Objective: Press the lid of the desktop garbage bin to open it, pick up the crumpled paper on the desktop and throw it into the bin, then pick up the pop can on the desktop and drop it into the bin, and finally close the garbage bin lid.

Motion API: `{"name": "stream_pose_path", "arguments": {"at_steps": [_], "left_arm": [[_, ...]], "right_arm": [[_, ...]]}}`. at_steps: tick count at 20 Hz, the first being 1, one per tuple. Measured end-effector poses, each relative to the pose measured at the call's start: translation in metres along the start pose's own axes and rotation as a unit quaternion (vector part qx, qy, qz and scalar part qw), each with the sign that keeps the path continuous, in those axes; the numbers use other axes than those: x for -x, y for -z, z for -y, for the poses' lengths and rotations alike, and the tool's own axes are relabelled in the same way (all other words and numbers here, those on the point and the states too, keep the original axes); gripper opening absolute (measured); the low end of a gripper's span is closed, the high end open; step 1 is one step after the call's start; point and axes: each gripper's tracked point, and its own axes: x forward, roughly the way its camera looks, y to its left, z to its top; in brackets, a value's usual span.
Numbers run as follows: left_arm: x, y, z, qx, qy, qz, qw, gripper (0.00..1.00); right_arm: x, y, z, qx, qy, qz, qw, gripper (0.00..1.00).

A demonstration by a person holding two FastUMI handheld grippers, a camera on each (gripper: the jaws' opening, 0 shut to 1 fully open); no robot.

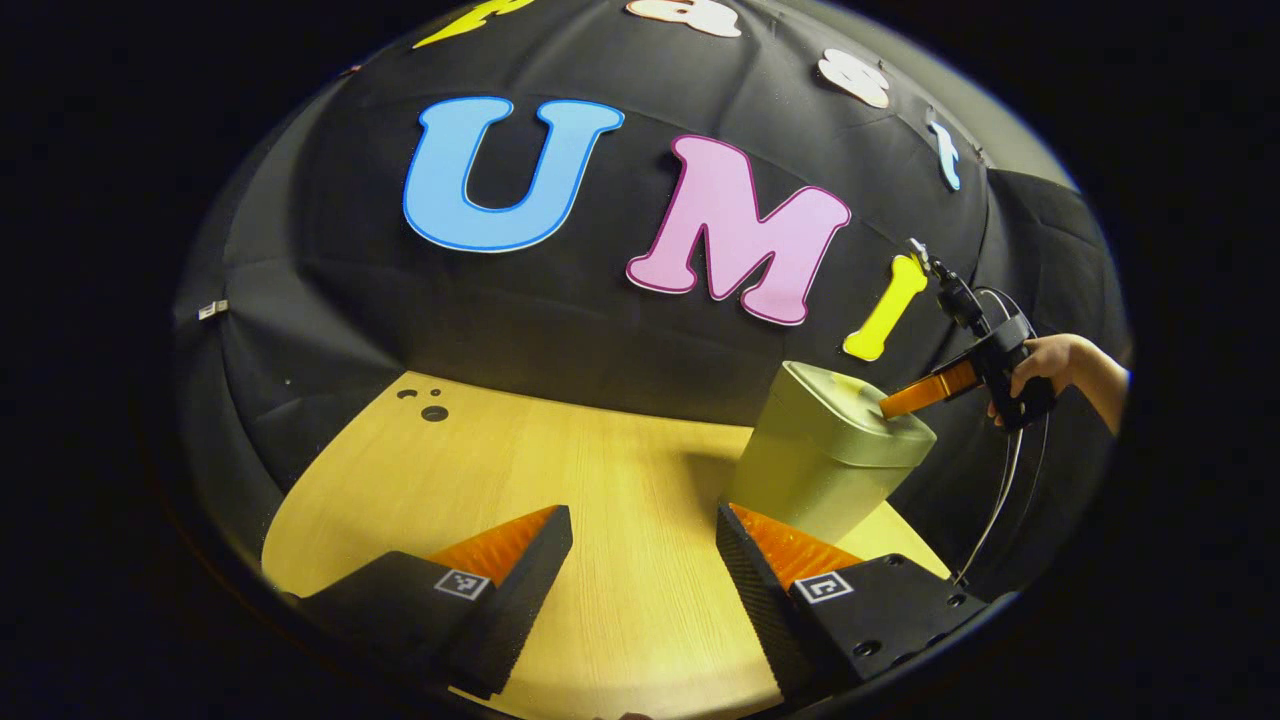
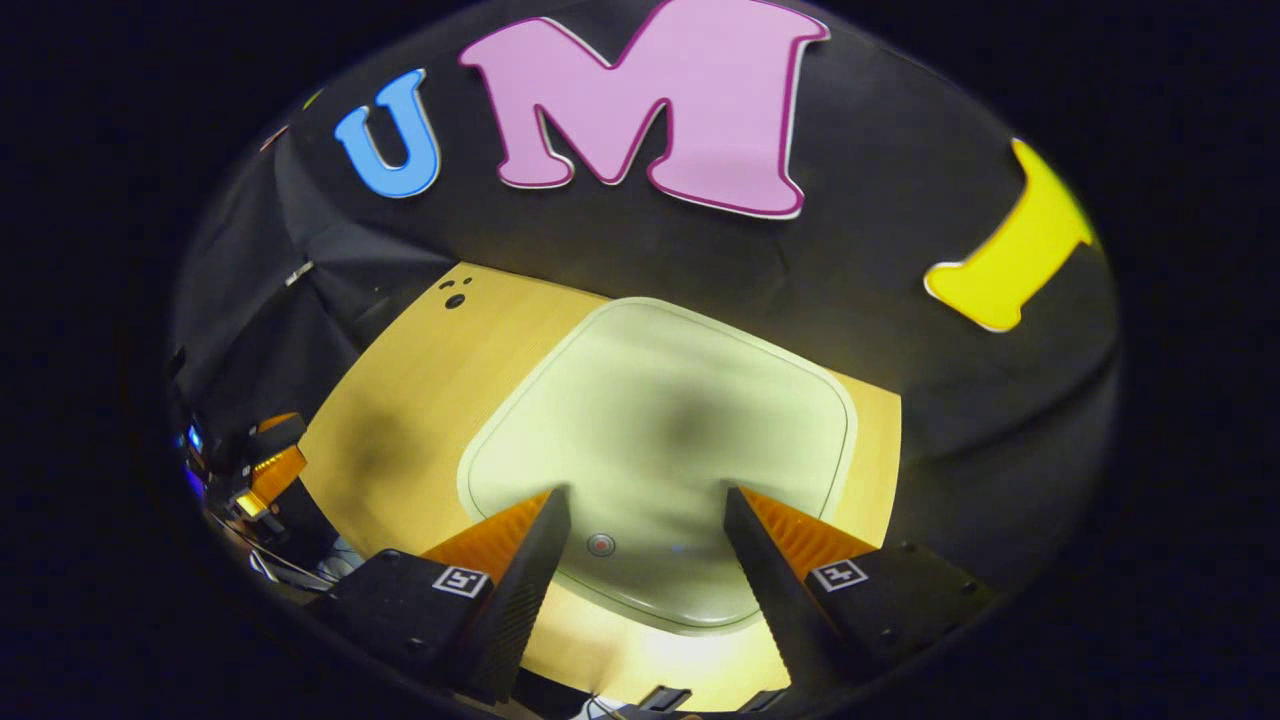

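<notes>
Right claw (image 2: 640, 545) spread, over shut bin lid (image 2: 660, 440); left claw (image 1: 640, 560) spread, idle over desk (image 1: 560, 450). Risk: an off-centre press tips the bin (image 1: 825, 455).

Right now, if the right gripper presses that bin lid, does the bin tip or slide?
The bin looks tall and narrow on the smooth table, so it may tip or skid under an off-centre push. It is probably light plastic. The right gripper, open above the lid, should press straight down.
</notes>
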Motion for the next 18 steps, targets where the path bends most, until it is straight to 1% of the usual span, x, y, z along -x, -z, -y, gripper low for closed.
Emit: {"name": "stream_pose_path", "arguments": {"at_steps": [2, 4, 8, 10, 12, 14, 18], "left_arm": [[-0.004, 0.005, -0.002, 0.008, 0.011, -0.002, 1.0, 0.94], [-0.006, 0.008, -0.004, 0.016, 0.024, -0.006, 1.0, 0.94], [-0.011, 0.008, -0.012, 0.015, 0.044, -0.01, 0.999, 0.94], [-0.015, 0.006, -0.017, 0.016, 0.05, -0.01, 0.999, 0.95], [-0.021, 0.002, -0.02, 0.009, 0.052, -0.008, 0.999, 0.95], [-0.027, -0.004, -0.021, -0.003, 0.052, -0.004, 0.999, 0.95], [-0.031, -0.024, -0.017, -0.032, 0.05, 0.02, 0.998, 0.95]], "right_arm": [[-0.006, -0.007, -0.001, -0.009, 0.001, 0.013, 1.0, 1.0], [-0.004, -0.014, -0.003, -0.022, 0.007, 0.043, 0.999, 1.0], [0.001, -0.024, -0.001, -0.05, 0.053, 0.112, 0.991, 0.99], [0.01, -0.028, -0.011, -0.058, 0.062, 0.143, 0.986, 0.99], [0.022, -0.041, -0.024, -0.072, 0.065, 0.191, 0.977, 0.99], [0.038, -0.047, -0.034, -0.086, 0.075, 0.237, 0.965, 0.99], [0.06, -0.042, -0.059, -0.099, 0.087, 0.298, 0.945, 0.99]]}}
